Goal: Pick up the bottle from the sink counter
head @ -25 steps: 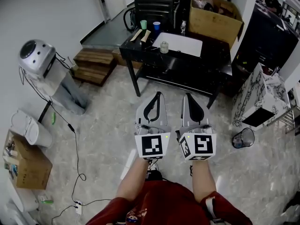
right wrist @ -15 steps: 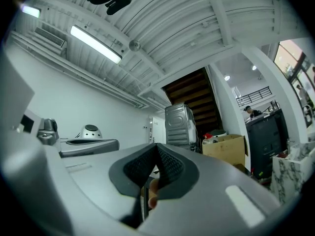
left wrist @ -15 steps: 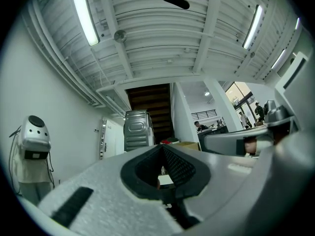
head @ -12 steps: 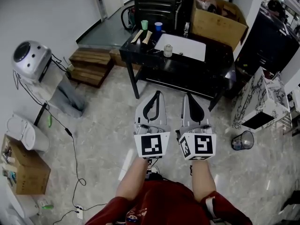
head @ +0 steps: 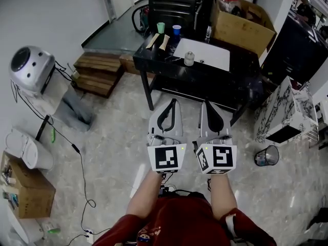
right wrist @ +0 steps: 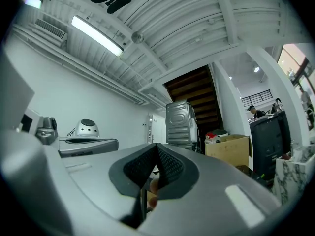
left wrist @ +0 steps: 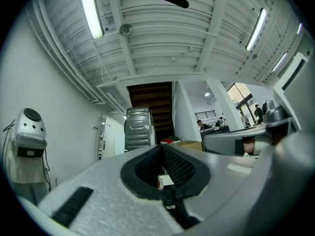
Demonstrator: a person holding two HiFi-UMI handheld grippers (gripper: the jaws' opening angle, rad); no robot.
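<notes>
A black sink counter [head: 169, 63] with a white basin [head: 207, 53] stands ahead across the floor. A small clear bottle [head: 208, 33] stands at the counter's back edge, and a short pale capped container [head: 189, 58] stands by the basin's near left corner. A green cup [head: 161, 27] and a blue cup [head: 177, 29] are at the back left. My left gripper [head: 171, 102] and right gripper [head: 205, 104] are held side by side over the floor, well short of the counter, both shut and empty. The left gripper [left wrist: 162, 147] and right gripper [right wrist: 156, 145] show their tips pressed together.
A cardboard box [head: 243, 19] sits behind the counter. A marble-patterned cabinet [head: 287, 111] and a mesh wastebasket [head: 266, 155] stand at the right. Wooden steps [head: 100, 70], a grey round-headed machine [head: 31, 68], floor cables [head: 82, 158] and white bins [head: 25, 147] lie left.
The counter has slid a little lower and rightward in the head view as the person nears it. Both grippers keep the same shut pose side by side.
</notes>
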